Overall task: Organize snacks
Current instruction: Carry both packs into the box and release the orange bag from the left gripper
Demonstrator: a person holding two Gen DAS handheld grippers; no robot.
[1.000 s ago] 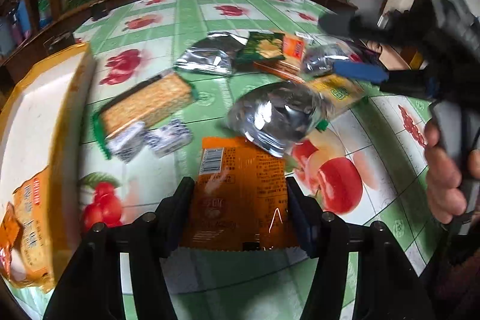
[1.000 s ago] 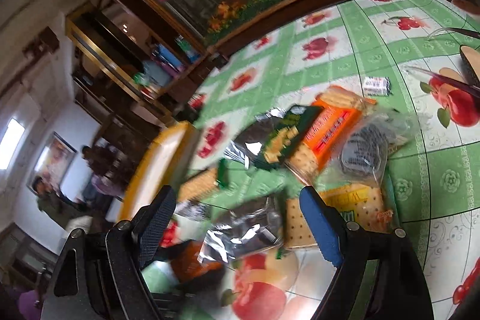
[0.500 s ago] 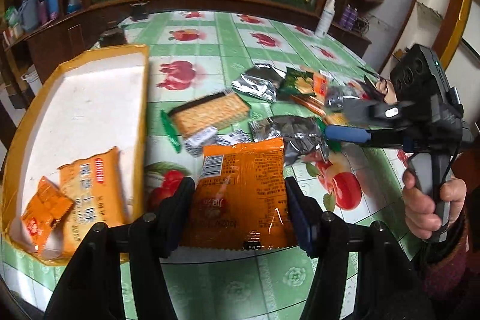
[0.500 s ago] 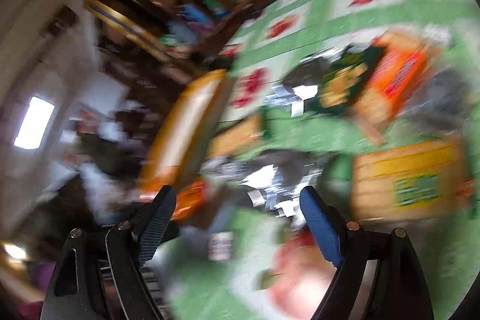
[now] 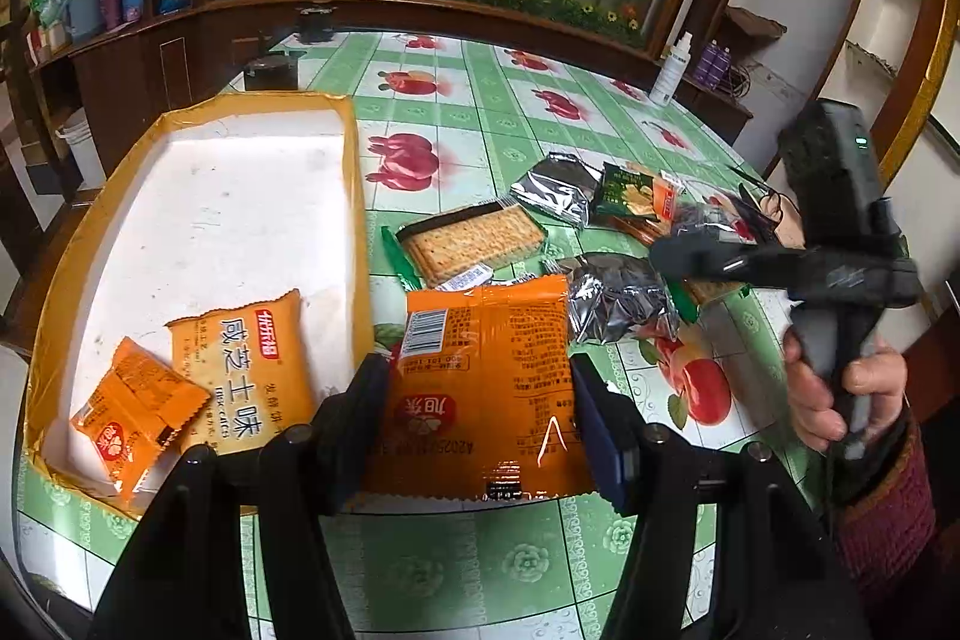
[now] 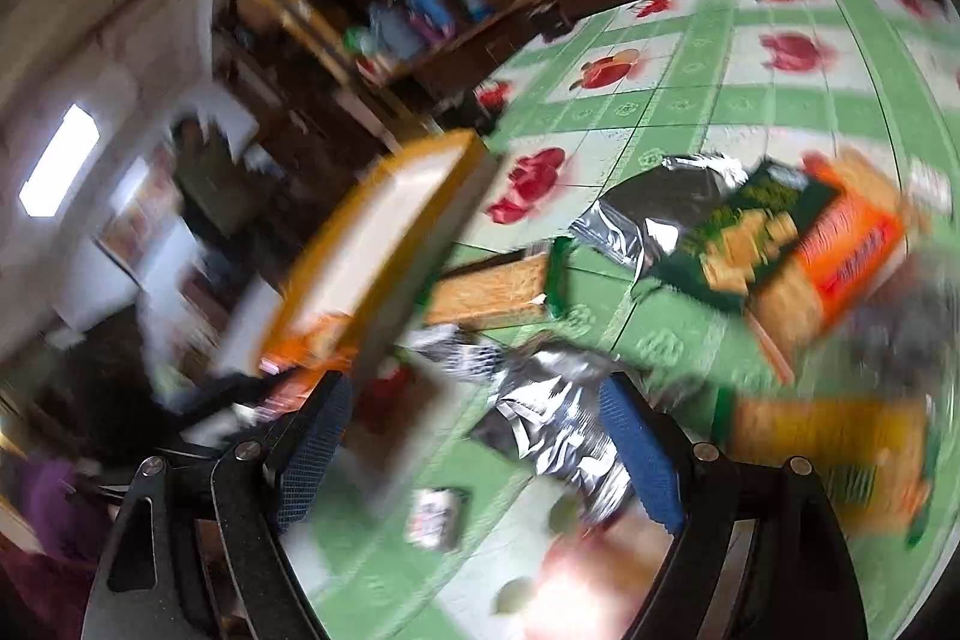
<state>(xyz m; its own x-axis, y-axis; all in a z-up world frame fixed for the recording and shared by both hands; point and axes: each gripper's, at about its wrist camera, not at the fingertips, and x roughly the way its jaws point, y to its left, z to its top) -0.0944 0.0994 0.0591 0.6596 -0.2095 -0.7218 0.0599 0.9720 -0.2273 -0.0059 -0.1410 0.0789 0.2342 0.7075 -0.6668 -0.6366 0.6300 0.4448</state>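
Your left gripper [image 5: 480,394] is clamped on a flat orange foil snack packet [image 5: 480,376], carried above the green fruit-print tablecloth [image 5: 480,118], just right of the shallow yellow-rimmed white tray [image 5: 198,196]. Two orange packets [image 5: 180,376] already lie at the tray's near end. Your right gripper [image 6: 474,436] is spread wide and empty over a crumpled silver foil bag [image 6: 552,400]. Left to sort: a clear-wrapped cracker pack [image 5: 474,238], more silver, green and orange packs far right. Roughly a third done, by my reading.
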